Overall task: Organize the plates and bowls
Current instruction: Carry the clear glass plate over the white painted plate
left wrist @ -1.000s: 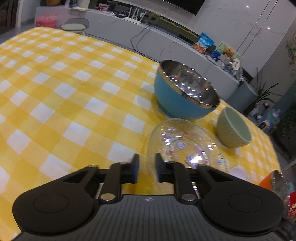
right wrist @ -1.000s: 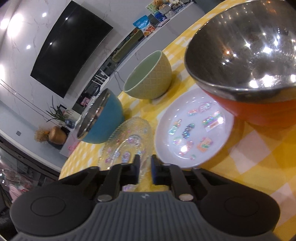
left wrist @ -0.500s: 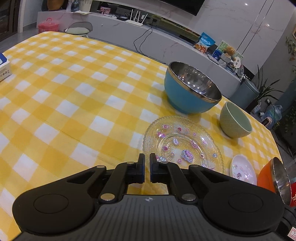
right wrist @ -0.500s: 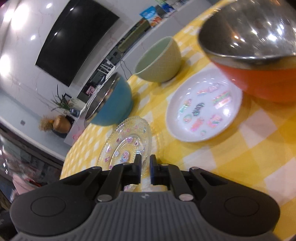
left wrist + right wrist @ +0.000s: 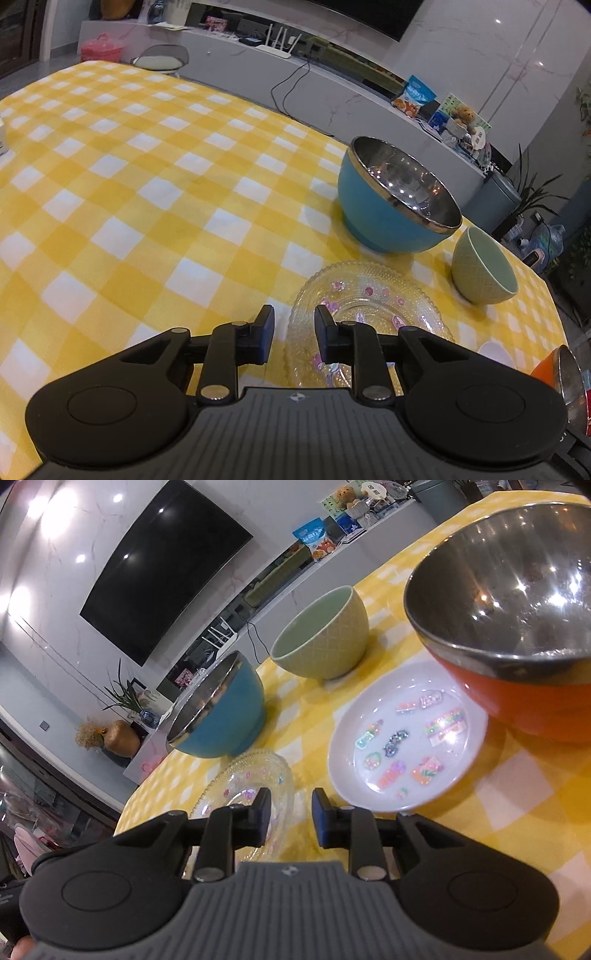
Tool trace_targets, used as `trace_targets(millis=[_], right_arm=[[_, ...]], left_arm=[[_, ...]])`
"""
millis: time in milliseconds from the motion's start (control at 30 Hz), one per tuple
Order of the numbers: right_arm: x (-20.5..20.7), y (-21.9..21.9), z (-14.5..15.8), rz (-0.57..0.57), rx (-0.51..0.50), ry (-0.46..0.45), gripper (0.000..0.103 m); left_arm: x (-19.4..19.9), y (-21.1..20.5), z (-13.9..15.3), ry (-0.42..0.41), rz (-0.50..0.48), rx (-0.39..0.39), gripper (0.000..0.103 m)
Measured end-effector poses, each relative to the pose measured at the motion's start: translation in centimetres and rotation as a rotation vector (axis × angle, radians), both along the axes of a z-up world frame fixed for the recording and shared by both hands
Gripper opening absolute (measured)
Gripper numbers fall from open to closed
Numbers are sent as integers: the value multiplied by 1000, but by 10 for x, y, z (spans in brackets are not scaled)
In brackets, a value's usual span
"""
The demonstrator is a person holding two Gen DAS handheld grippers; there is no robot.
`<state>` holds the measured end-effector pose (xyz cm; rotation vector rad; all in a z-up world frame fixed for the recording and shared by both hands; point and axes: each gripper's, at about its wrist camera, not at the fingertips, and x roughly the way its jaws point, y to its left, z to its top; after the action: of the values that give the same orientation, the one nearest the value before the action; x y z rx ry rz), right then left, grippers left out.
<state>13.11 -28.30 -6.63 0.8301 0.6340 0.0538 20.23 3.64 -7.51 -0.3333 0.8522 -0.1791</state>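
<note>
Yellow-checked counter bearing glass plate, white plate and three bowls, apart, unstacked; left gripper and right gripper fingers just parted, empty, flanking glass plate's rim, likely for pickup.

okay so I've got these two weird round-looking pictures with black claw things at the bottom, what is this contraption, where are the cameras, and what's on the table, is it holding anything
These are two hand-held grippers, one in each of a person's hands; no robot arm is involved. Each carries a fisheye camera looking along its two fingers, hence the bent look.

One picture is from the left gripper, the other from the right gripper. Both have just been opening, and both are empty.

On the yellow checked tablecloth lie a clear glass plate close in front of both grippers, a blue bowl, a green bowl, a white plate with stickers and an orange bowl. The blue and orange bowls are steel inside.
</note>
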Motion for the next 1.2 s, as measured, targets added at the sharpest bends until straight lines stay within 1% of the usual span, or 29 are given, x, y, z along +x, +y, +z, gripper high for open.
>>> trace_targets(millis=[100, 167, 300, 433, 633, 767, 900, 1033, 1200], right_arm=[[1, 1, -2, 18, 21, -5, 23], [3, 3, -5, 35, 38, 0, 17], [3, 3, -5, 24, 20, 11, 5], [1, 1, -4, 22, 51, 27, 5], [-5, 3, 2, 51, 76, 29, 5], [-14, 10, 11, 90, 63, 20, 5], [-24, 16, 20, 129, 75, 27, 5], [-36, 22, 31, 166, 70, 24, 5], [-55, 29, 42, 207, 58, 26, 5]], left_arm=[[1, -5, 0, -12, -23, 23, 17], [0, -7, 0, -18, -24, 29, 17], [-2, -7, 2, -21, -28, 41, 14], [-11, -5, 8, -38, -34, 51, 11], [-29, 6, 20, -42, -16, 45, 10], [-46, 14, 32, -49, 13, 43, 10], [-66, 25, 45, -52, 45, 30, 10], [-85, 32, 55, -35, 77, 31, 10], [-113, 40, 64, -32, 100, 28, 9]])
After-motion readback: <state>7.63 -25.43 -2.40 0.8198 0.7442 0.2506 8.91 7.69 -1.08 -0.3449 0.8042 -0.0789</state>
